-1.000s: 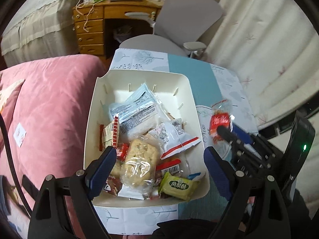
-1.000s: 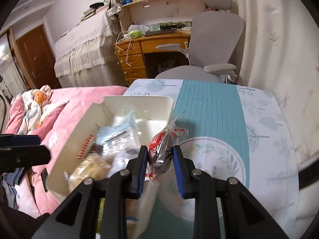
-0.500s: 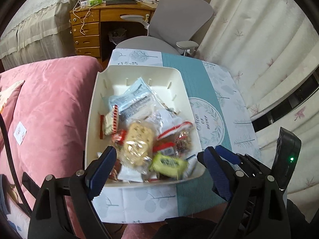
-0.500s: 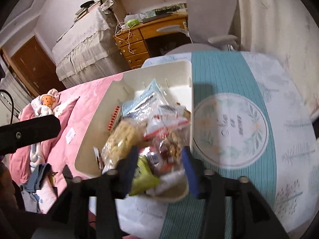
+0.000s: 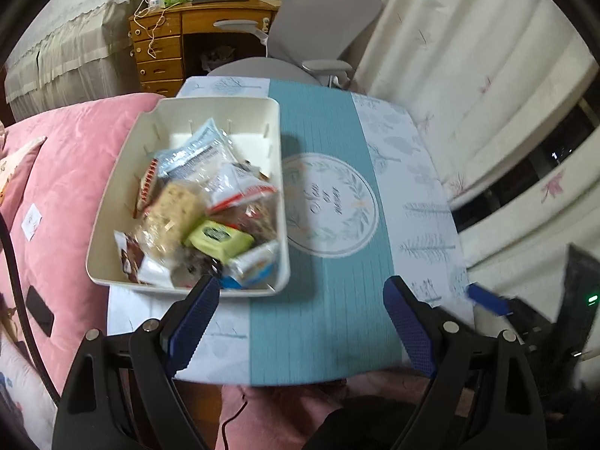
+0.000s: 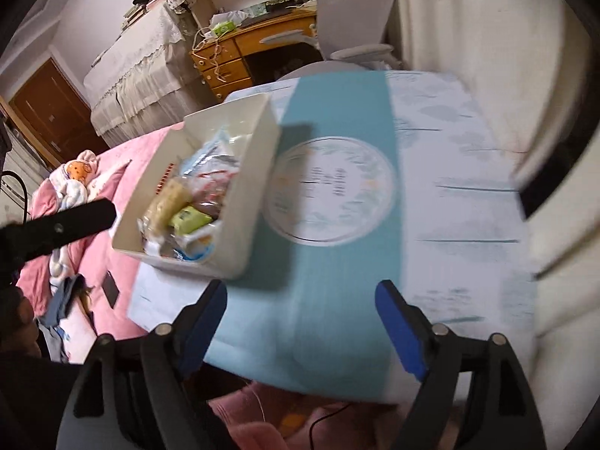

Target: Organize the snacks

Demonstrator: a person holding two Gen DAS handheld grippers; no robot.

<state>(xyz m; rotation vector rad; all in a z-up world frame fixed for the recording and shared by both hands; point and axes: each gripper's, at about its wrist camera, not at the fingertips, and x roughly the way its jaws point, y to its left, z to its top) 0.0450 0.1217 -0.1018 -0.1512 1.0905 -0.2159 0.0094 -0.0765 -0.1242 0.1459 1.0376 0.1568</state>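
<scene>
**Snacks gathered in the cream bin; both grippers spread and empty**

Snacks in assorted wrappers [image 5: 210, 206] lie heaped inside a cream rectangular plastic bin [image 5: 123, 187] that stands on the left part of a small table covered by a white-and-teal printed cloth [image 5: 322, 318]. Among them are a pale crumbly biscuit in clear film [image 5: 170, 213], a yellow-green wrapped bar [image 5: 221, 238], a clear packet with a red-and-white stripe [image 5: 240, 187] and a blue-and-white packet [image 5: 195, 150] toward the far wall of the bin. In the right wrist view the same bin [image 6: 243, 202] appears blurred, its near right wall facing the camera.

The left gripper [image 5: 300, 300] hangs above the near edge of the table with its blue-padded jaws spread wide; nothing lies between them, and the left pad overlaps the near rim of the bin in the picture. The right gripper [image 6: 302, 300] has just been opening its jaws; they stand wide apart over the teal stripe of the cloth, with no item between them. A round leaf-wreath emblem [image 5: 333, 202] is printed on the cloth just beside the bin.

A pink quilt [image 5: 63, 172] borders the table on the left. Beyond the table stand a grey office chair [image 5: 322, 30] and a wooden desk with drawers [image 5: 161, 52].
</scene>
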